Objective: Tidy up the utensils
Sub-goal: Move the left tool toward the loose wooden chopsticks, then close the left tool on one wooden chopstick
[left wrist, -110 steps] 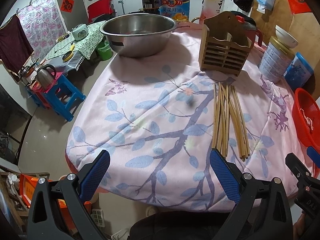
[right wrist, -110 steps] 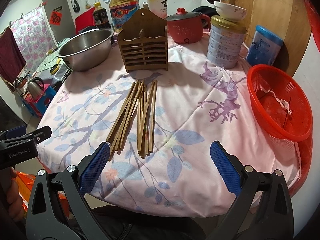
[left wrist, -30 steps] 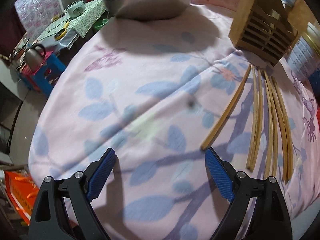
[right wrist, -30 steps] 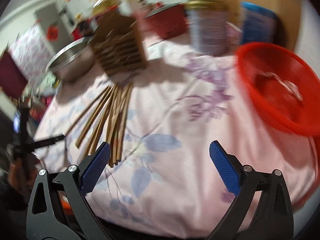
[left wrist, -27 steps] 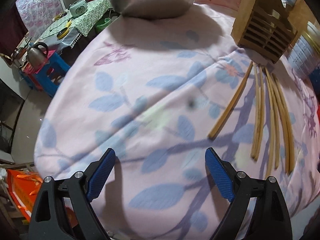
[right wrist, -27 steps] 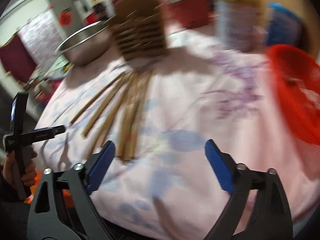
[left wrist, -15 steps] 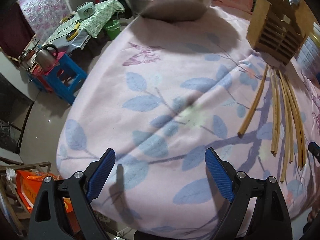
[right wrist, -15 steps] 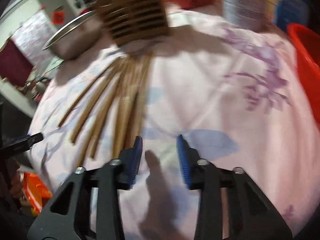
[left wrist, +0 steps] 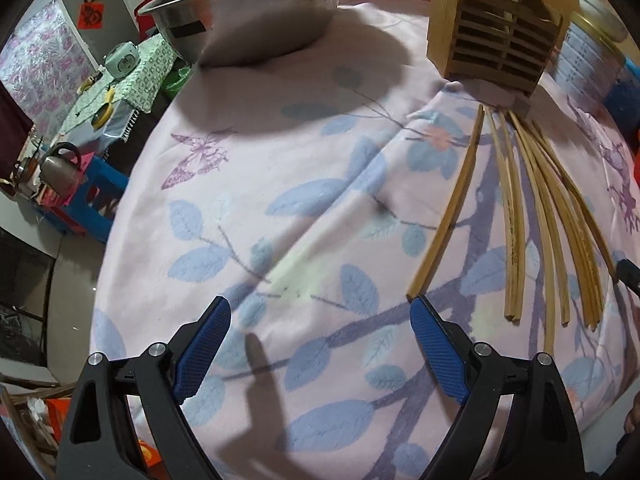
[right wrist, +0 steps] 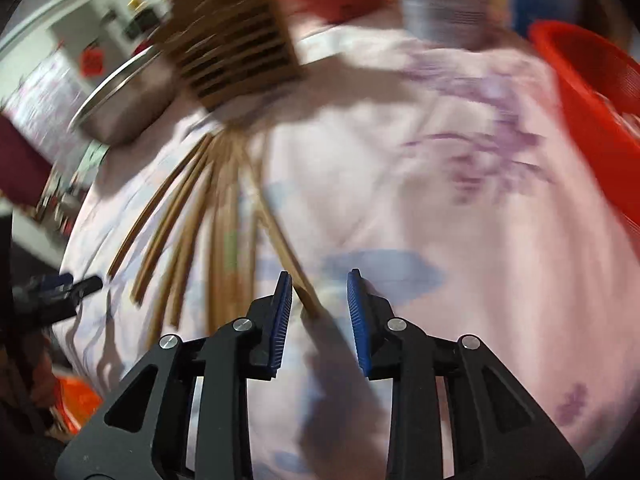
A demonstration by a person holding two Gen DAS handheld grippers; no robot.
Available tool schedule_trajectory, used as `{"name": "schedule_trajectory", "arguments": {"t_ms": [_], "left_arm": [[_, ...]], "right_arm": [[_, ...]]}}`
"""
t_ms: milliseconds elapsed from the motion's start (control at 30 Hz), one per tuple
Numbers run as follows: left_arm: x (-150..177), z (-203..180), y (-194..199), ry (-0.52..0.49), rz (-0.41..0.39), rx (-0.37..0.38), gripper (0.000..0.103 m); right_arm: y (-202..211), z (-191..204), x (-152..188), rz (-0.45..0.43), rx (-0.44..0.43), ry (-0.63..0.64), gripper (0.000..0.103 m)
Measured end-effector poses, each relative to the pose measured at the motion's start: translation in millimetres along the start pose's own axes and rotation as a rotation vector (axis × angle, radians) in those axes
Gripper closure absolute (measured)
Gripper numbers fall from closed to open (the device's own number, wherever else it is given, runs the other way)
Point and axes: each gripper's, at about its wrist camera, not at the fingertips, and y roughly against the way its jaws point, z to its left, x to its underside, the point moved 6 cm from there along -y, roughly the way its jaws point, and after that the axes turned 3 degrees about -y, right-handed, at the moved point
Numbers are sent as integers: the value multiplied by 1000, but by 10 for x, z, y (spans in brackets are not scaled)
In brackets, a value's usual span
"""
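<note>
Several wooden chopsticks (left wrist: 532, 216) lie fanned out on the pink leaf-print tablecloth (left wrist: 304, 168), in front of a slatted wooden utensil holder (left wrist: 496, 40). My left gripper (left wrist: 320, 344) is open and empty, low over the cloth, left of the chopsticks. In the blurred right wrist view, my right gripper (right wrist: 320, 300) is partly closed, with the near end of one chopstick (right wrist: 288, 256) lying between its jaws, near the left pad. The holder (right wrist: 236, 52) stands beyond the chopsticks (right wrist: 192, 232).
A large steel bowl (left wrist: 248, 8) stands at the back left of the table. A tin can (left wrist: 588, 60) stands right of the holder. A red mesh basket (right wrist: 592, 112) sits at the table's right edge. The left gripper's tip (right wrist: 60, 284) shows at the left of the right wrist view.
My right gripper has dropped to the chopsticks' near ends and narrowed from wide open to a small gap around one chopstick. My left gripper moved closer to the cloth, still open.
</note>
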Motion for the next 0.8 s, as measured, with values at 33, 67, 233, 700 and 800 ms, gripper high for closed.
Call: {"name": "schedule_trajectory", "arguments": {"t_ms": [33,67,233,700,800], "left_arm": [[-18,-18,-18,2,0,15,13],[-35,-40,-31,1,-2,30,13],[-144,-269,-101,-55,-41,62,31],[-105,-472,-37,-71,-112,122,95],[-27,-304,-12,-45,-94,97,95]], "right_arm": [[39,-28,13,-4,-6,-4,73],[68,-28,39,-8,-6,2,70],[134,31,130,-3,33,86,70],[197,-65,131,-10,24,92,70],[71,3,162,15,13,138,70]]}}
